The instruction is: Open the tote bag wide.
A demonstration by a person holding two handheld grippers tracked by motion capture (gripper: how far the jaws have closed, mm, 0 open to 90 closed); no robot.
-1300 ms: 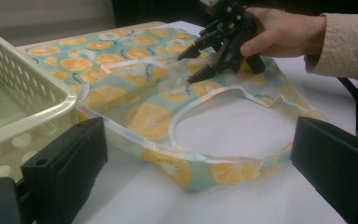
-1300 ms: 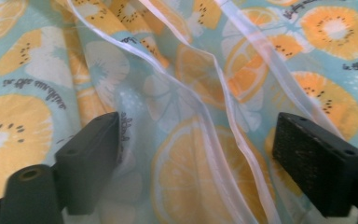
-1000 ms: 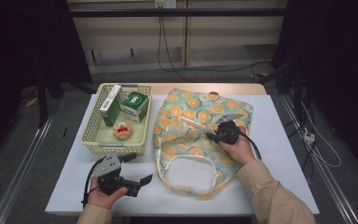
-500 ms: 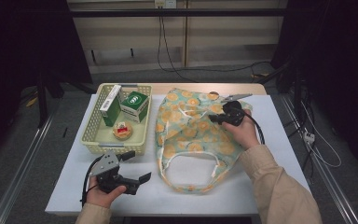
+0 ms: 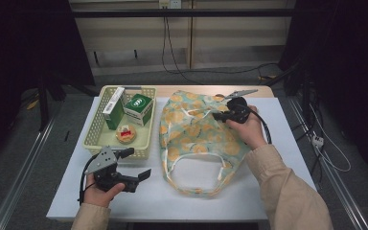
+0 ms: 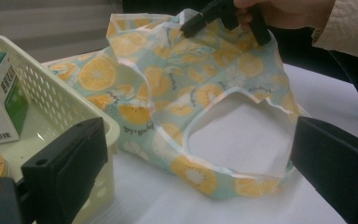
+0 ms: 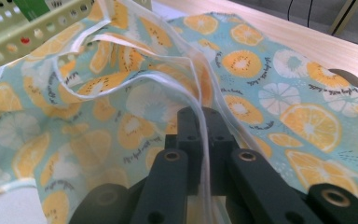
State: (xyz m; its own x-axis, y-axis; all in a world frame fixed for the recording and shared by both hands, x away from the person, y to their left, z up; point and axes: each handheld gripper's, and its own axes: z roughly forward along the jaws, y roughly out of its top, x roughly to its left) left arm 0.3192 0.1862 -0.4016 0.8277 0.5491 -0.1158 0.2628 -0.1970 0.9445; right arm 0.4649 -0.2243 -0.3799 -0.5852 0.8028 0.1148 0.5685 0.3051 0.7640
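At the left of the white table stands a pale yellow perforated plastic basket holding a tall white and green carton, a green box with a white emblem and a small round tin with a red label. Just in front of the basket, near the table's front edge, the left tongs rest in the person's left hand; their two black jaws stand wide apart with nothing between them, pointing towards the bag, as the left gripper view also shows. To the right of the basket, touching its side, lies a thin light-blue fabric bag printed with orange and kiwi slices, its white-edged handle loop spread flat towards the front of the table. At the bag's far right part, the right tongs, held in the person's right hand, are clamped on the bag's white-trimmed edge; the right gripper view shows the trim pinched between the closed jaws, with the cloth pulled up into folds around them. A beige sleeve covers the right forearm.
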